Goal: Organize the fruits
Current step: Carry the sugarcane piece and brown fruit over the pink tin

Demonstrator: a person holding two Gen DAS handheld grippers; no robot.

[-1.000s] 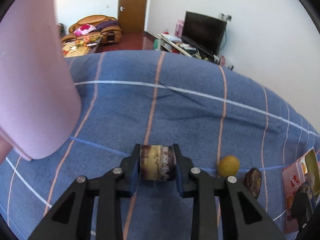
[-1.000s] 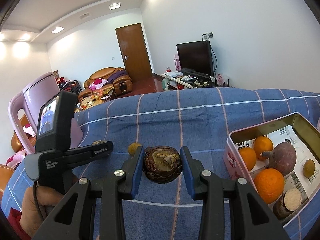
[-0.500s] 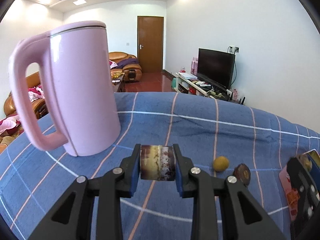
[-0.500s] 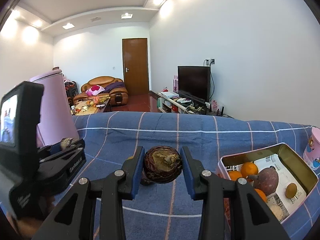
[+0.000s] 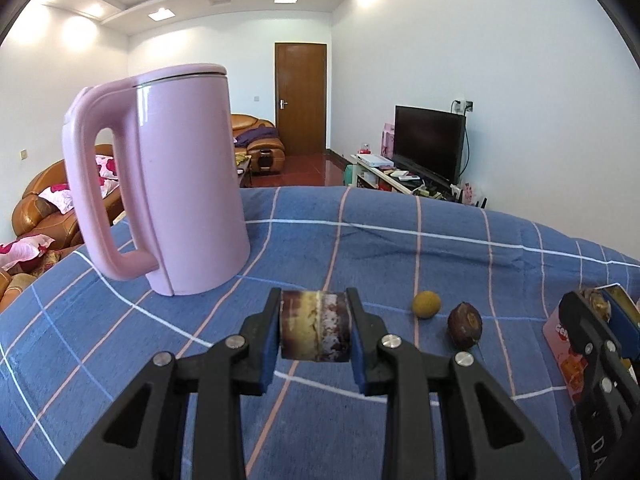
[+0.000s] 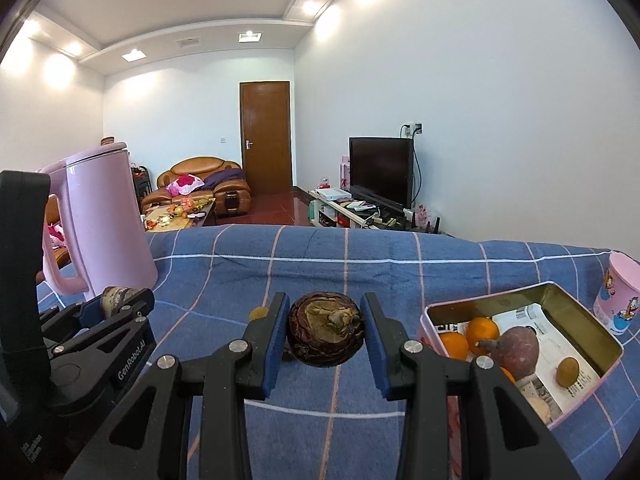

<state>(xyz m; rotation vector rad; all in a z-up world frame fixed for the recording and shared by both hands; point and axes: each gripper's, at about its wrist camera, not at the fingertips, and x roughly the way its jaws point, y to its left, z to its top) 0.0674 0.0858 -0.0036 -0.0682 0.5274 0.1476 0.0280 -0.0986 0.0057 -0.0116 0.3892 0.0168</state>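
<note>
Standing on the blue checked cloth (image 5: 360, 248): pink kettle (image 5: 180, 184), open tin (image 6: 576, 320) holding oranges (image 6: 482, 330). Clamping — left gripper (image 5: 315, 326) on a cut brown cylinder (image 5: 315, 326), right gripper (image 6: 326, 334) on a dark round fruit (image 6: 326, 334), both above the cloth.

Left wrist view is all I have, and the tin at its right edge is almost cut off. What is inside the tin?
Observer: The tin holds oranges, a purple fruit and a small yellow-brown fruit.
Operator: What does the right gripper carry? I see only its side.
Observer: The right gripper is shut on a dark round fruit, left of the tin.
Operator: Is anything beyond the tin?
Observer: A pink cartoon cup stands upright on the tin's right.
</note>
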